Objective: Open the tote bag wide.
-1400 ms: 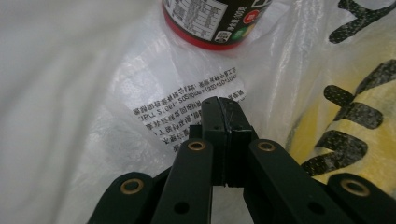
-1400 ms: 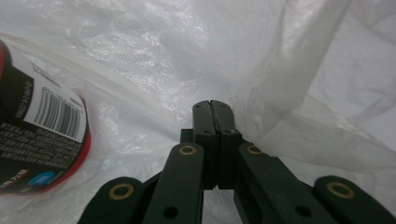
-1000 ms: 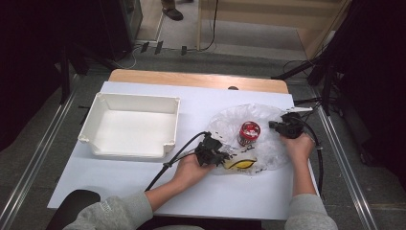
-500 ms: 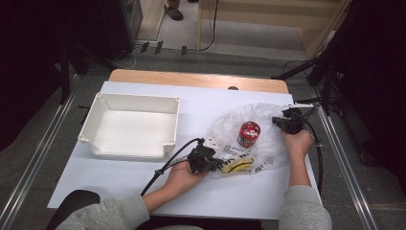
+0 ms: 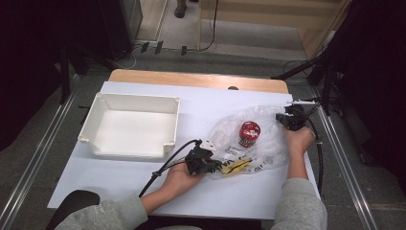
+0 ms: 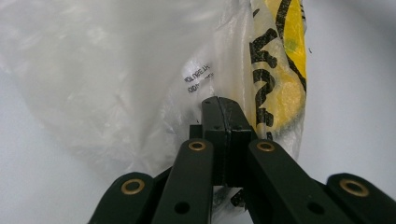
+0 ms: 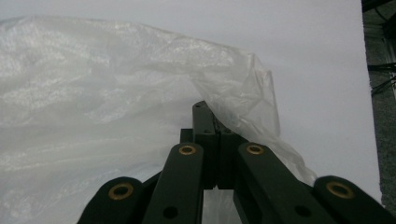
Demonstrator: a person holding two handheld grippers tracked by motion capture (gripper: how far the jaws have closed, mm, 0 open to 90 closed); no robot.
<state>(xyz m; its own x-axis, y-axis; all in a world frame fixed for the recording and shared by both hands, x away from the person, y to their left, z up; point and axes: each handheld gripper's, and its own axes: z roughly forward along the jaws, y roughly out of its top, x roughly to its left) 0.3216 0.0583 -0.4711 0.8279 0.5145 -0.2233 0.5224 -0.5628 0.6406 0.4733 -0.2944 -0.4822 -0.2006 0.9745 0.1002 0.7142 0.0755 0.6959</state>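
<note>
A clear plastic bag (image 5: 268,143) with yellow and black print lies on the white table, and a red-lidded can (image 5: 249,132) sits inside it. My left gripper (image 5: 214,165) is at the bag's near left edge, shut on the film beside the yellow print (image 6: 280,70). In the left gripper view the left gripper (image 6: 223,106) has its jaws pressed together with the bag (image 6: 116,84) spreading beyond them. My right gripper (image 5: 283,118) is at the bag's far right edge. In the right gripper view the right gripper (image 7: 208,112) is shut on a fold of the bag (image 7: 140,84).
A white rectangular tray (image 5: 95,139) stands on the left half of the table with nothing in it. Black cables trail from both grippers. The table's wooden far edge (image 5: 196,79) and metal rails run along the sides.
My left gripper has slid a little to the left and toward the person, drawing the bag's near edge along. The right gripper has stayed where it was.
</note>
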